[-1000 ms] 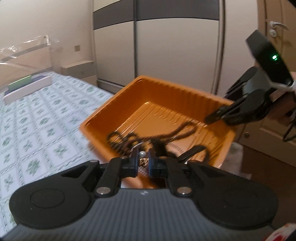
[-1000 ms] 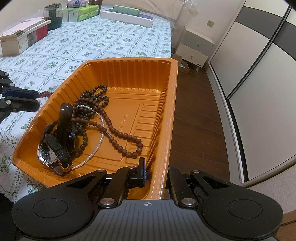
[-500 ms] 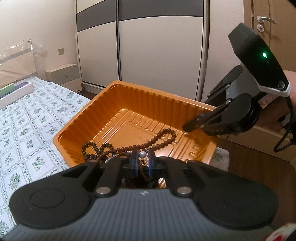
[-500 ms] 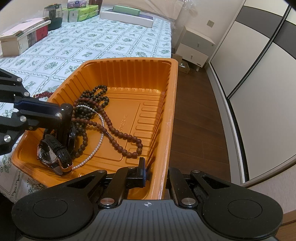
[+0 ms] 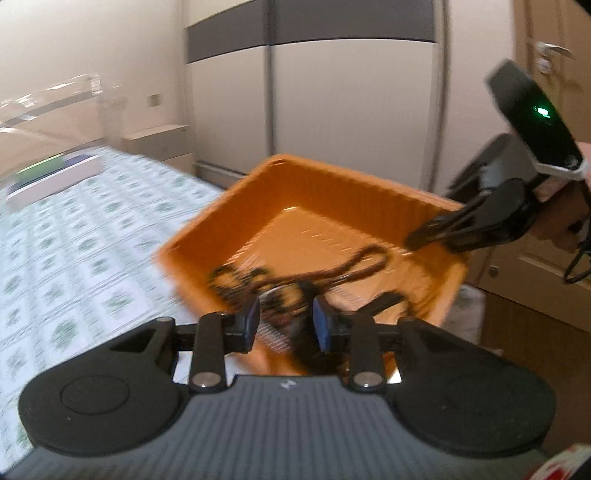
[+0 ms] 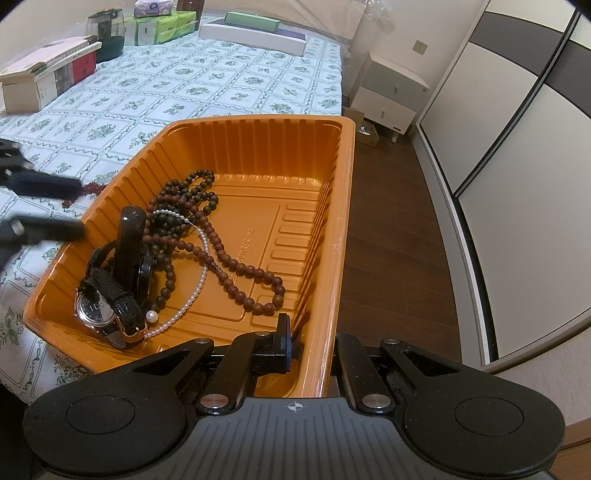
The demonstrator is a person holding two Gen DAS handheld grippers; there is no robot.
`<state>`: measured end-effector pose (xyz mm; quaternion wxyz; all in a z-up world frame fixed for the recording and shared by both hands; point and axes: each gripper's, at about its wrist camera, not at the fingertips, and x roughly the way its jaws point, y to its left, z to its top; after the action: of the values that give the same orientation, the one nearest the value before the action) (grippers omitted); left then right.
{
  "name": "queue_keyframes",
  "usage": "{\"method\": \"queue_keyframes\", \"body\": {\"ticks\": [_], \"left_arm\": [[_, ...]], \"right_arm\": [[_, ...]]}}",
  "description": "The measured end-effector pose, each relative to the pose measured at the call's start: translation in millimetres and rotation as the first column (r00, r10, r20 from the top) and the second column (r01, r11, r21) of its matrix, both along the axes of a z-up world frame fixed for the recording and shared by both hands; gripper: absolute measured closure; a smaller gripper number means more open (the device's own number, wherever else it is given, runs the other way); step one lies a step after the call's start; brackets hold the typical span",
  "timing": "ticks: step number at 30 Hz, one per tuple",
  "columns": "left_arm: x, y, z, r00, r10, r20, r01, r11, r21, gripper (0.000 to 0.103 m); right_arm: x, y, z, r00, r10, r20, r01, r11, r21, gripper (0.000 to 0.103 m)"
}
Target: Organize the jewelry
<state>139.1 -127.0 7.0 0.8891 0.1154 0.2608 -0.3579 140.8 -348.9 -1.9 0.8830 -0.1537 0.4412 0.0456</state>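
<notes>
A ribbed orange plastic tray point(image 6: 258, 155) sits at the corner of a bed spread with a white cloth printed in green floral squares point(image 6: 207, 88), the tray's right side overhanging dark wooden floorboards point(image 6: 391, 236). The right gripper point(image 6: 295, 343) is clamped on the tray's near right wall, one finger inside and the other outside the rim. The left gripper point(image 5: 286, 325) hovers at the tray's left edge, its jaws having just spread apart; nothing is pinched between its blue pads point(image 5: 254, 317), and its picture is blurred. Inside the tray, crowded toward the left wall, lie a long strand of dark brown wooden beads point(image 6: 225, 254), a thin white pearl necklace point(image 6: 199, 273) and a black leather-strapped wristwatch with a pale dial point(image 6: 98, 308); the tray's far and right floor is bare. A short run of dark red beads point(image 6: 92, 190) lies on the cloth just outside the tray's left wall. Across the bed, well away from the tray, stand a long cardboard box point(image 6: 44, 81), a green tissue pack point(image 6: 162, 27) and a flat white box with a green lid point(image 6: 255, 31). Beyond the bed's corner stands a small white bedside cabinet point(image 6: 391, 96), and a grey-and-cream sliding wardrobe point(image 6: 517, 147) lines the right side of the room.
</notes>
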Motion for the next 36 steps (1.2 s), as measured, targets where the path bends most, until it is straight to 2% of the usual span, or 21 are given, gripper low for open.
{"method": "queue_keyframes", "body": {"ticks": [4,8,13,20,27,36], "left_arm": [[3.2,41.6,-3.3,0.993,0.121,0.000,-0.121,0.993,0.017,0.075],[7.5,80.6,-8.3,0.973,0.230,0.005,-0.230,0.972,0.042,0.075],[9.6,112.4,-14.6,0.950,0.311,0.012,-0.311,0.948,0.062,0.075],[7.0,134.8,-25.8,0.929,0.371,-0.005,-0.370,0.926,0.082,0.075],[8.1,144.8,-32.7,0.915,0.402,-0.019,-0.399,0.913,0.078,0.074],[22.2,139.1,-42.9,0.920,0.392,-0.018,-0.389,0.916,0.099,0.074]], "right_arm": [[-0.2,-0.1,-0.1,1.000,0.001,0.001,-0.001,1.000,-0.001,0.098],[-0.2,0.7,0.1,1.000,0.000,0.000,0.000,1.000,-0.001,0.098],[-0.4,-0.1,0.5,1.000,0.000,0.001,0.000,1.000,-0.001,0.098],[-0.4,0.2,0.5,1.000,0.001,0.000,-0.001,1.000,-0.002,0.098],[-0.7,-0.3,0.4,1.000,0.001,0.001,-0.001,1.000,-0.001,0.098],[-0.9,-0.4,0.4,1.000,0.001,0.001,-0.001,1.000,-0.001,0.098]]}}
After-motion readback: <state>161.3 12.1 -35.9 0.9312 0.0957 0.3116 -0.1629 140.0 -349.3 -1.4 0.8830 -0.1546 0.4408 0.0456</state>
